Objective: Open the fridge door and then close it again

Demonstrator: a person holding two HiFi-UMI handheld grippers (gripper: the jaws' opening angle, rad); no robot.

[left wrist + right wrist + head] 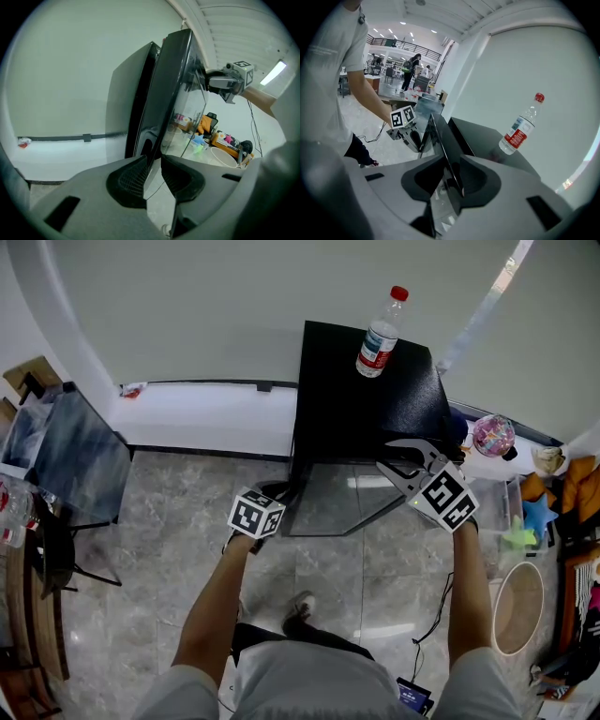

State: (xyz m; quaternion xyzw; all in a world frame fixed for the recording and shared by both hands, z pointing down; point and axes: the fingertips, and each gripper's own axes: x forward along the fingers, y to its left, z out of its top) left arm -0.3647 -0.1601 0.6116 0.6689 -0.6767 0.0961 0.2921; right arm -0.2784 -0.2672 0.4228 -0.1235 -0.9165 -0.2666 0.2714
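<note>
Left gripper (153, 161) pinches the edge of the glass fridge door (337, 502), which stands partway out from the black fridge (361, 399), so the opening looks underway; right gripper (451, 164) is clamped on that door too, water bottle (380, 338) on top, closing yet to come

No legible txt, bottle (382, 334) label too small to read
</note>
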